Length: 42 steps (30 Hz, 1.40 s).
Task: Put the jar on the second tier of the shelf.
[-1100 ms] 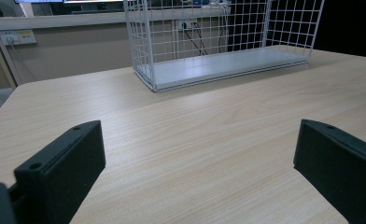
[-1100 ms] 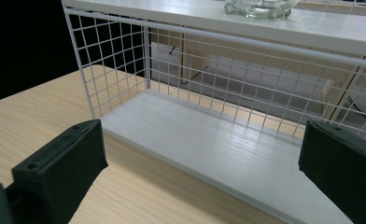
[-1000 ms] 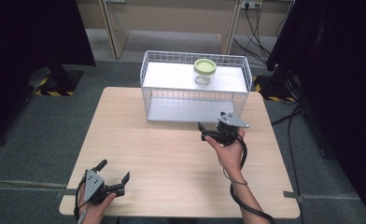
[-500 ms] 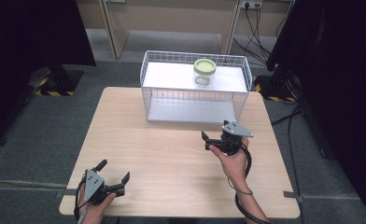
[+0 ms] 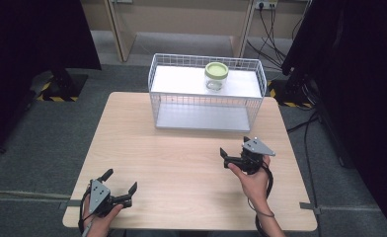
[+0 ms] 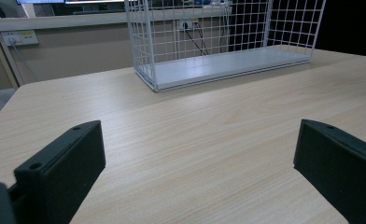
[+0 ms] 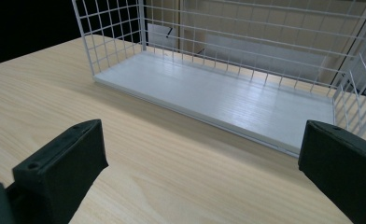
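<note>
High view: my right gripper point(image 5: 234, 157) and left gripper point(image 5: 118, 188) both gape, holding nothing; glass jar point(image 5: 216, 76) atop wire rack point(image 5: 204, 109) looks rigid, slick, breakable, so I'd clamp under its green lid point(image 5: 216, 69).

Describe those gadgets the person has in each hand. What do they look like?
Both are black, hand-held tools. The left gripper and the right gripper each carry a grey three-cornered plate on top and end in two flat, blocky black jaws with small round holes near the tips. A black cable trails from the right gripper, looping along the forearm. No sleeves reach the wrists.
</note>
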Available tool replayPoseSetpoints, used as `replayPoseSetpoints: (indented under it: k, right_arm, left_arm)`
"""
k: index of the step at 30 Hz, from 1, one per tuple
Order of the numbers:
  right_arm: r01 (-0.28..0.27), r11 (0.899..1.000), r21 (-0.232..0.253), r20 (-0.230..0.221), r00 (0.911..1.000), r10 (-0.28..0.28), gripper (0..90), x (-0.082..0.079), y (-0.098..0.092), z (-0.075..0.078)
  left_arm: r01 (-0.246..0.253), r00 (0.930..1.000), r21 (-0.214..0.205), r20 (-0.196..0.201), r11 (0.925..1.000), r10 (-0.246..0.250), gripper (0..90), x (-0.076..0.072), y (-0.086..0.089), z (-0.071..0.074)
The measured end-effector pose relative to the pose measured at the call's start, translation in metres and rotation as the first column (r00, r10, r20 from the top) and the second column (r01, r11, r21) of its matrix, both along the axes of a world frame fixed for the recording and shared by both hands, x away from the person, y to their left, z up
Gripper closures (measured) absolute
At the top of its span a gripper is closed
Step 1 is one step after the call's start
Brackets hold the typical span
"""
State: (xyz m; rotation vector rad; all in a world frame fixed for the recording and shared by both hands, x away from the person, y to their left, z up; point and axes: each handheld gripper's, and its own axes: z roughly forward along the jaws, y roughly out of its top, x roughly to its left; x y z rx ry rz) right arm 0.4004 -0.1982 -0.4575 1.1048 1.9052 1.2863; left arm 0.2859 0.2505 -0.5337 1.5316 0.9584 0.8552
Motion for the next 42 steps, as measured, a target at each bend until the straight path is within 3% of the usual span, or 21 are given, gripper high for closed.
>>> replayPoseSetpoints:
  k: [25, 42]
  right_arm:
    - [0.064, 0.998, 0.006, -0.03, 0.9975, -0.063, 1.1, -0.022, -0.03, -0.025]
    - [0.152, 0.988, 0.001, -0.046, 0.9874, -0.152, 1.5, -0.034, -0.062, -0.044]
  left_arm:
    - [-0.004, 1.0, 0.0, 0.002, 1.0, 0.004, 1.7, 0.0, 0.0, 0.0]
    - [-0.005, 1.0, 0.003, 0.003, 1.0, 0.005, 1.7, 0.0, 0.0, 0.0]
